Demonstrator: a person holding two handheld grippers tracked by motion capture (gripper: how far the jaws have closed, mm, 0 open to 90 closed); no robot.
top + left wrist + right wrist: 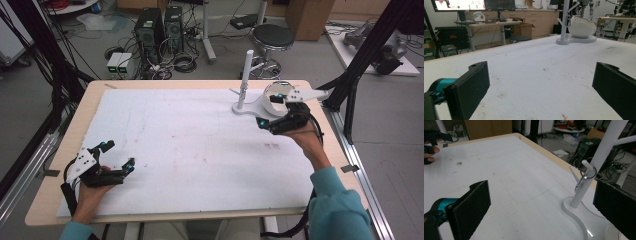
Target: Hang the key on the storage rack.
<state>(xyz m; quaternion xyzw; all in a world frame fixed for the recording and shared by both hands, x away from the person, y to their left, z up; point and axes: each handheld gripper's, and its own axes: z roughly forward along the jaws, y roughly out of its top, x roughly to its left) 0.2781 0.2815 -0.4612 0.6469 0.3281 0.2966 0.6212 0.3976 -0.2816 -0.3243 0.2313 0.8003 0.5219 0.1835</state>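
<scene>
Right gripper view: right claw (541,207) is hanging wide, empty, beside the white stand (596,167) with a keyring (587,173) on its peg. Left claw (117,156) is sitting wide on the desk (200,150), well apart.

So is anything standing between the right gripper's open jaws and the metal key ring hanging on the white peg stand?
Nothing visible does. The right gripper is open, and the silver metal key ring hangs on a side peg of the white peg stand, with bare white table cover between.

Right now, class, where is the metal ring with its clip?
In the right gripper view, the ring hangs on a short peg of the white stand, at the table's far right corner, just ahead of the right gripper.
</scene>
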